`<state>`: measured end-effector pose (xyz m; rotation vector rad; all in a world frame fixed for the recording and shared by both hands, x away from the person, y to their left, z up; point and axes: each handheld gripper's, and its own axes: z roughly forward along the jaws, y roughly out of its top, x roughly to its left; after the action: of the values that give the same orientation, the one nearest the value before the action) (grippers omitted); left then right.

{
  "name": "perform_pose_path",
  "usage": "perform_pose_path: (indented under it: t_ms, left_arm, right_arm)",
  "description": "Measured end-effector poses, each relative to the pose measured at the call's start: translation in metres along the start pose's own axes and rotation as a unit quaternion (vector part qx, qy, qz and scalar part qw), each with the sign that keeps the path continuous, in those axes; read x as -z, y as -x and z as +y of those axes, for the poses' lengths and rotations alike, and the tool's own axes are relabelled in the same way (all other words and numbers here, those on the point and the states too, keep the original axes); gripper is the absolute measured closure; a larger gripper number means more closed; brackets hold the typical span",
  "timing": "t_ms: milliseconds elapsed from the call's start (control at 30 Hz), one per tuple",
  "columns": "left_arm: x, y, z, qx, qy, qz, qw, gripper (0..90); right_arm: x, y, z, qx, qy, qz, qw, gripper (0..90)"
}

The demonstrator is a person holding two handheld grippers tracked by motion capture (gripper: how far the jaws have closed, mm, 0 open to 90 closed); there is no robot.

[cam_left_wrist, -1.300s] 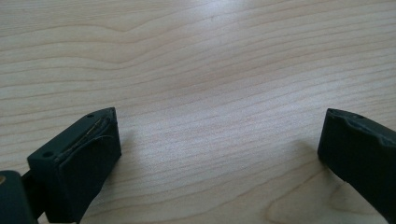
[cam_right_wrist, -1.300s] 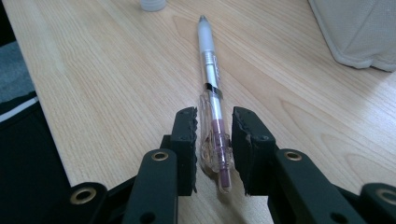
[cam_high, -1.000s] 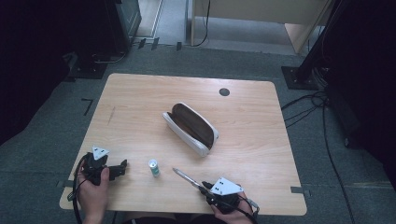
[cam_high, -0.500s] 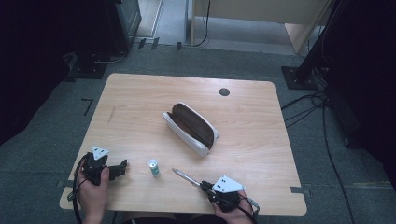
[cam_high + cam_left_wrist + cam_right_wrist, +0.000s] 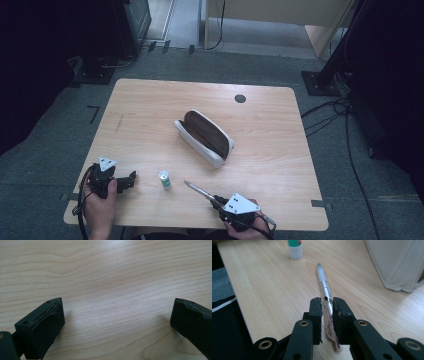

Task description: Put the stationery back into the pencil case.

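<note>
A silver pen (image 5: 196, 188) lies on the wooden table (image 5: 150, 110) near its front edge, tip pointing away from me. My right gripper (image 5: 216, 201) is shut on the pen's rear end, and both pads touch the pen's barrel (image 5: 324, 283) in the right gripper view. Its jaws (image 5: 327, 301) have just been opening a little, with the pen still between them. At the front left, my left gripper (image 5: 131, 179) stands open just above bare wood (image 5: 117, 312), with nothing between its jaws.
A small glue stick (image 5: 164, 179) with a green label stands upright between the two grippers, and it also appears beyond the pen (image 5: 295, 248). A white pencil case (image 5: 205, 137) lies open in the table's middle. A dark round grommet (image 5: 240, 98) is at the back.
</note>
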<state>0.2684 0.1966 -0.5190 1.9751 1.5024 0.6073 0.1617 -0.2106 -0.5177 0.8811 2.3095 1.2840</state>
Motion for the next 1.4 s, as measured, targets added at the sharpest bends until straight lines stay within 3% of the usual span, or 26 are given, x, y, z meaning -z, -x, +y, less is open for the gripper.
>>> perform_pose_path:
  t_ms: [333, 433, 933, 1033, 1133, 1400]
  left_arm:
    - [0.000, 0.000, 0.000, 0.000, 0.000, 0.000, 1.0000, 0.0]
    - [0.000, 0.000, 0.000, 0.000, 0.000, 0.000, 1.0000, 0.0]
    - [0.000, 0.000, 0.000, 0.000, 0.000, 0.000, 1.0000, 0.0]
    - [0.000, 0.000, 0.000, 0.000, 0.000, 0.000, 1.0000, 0.0]
    - [0.000, 0.000, 0.000, 0.000, 0.000, 0.000, 1.0000, 0.0]
    - [0.000, 0.000, 0.000, 0.000, 0.000, 0.000, 1.0000, 0.0]
  right_arm:
    - [-0.006, -0.002, -0.001, 0.016, -0.019, -0.004, 0.9997, 74.6]
    - [-0.006, -0.003, -0.001, 0.034, -0.023, -0.018, 0.9990, 73.5]
    - [-0.007, 0.002, 0.000, 0.031, -0.028, -0.024, 0.9988, 70.8]
    - [-0.010, 0.002, 0.001, 0.043, -0.052, -0.029, 0.9973, 70.9]
    - [-0.012, 0.001, 0.001, 0.048, -0.056, -0.030, 0.9969, 71.7]
    - [-0.010, 0.003, 0.001, 0.030, -0.055, -0.030, 0.9976, 75.2]
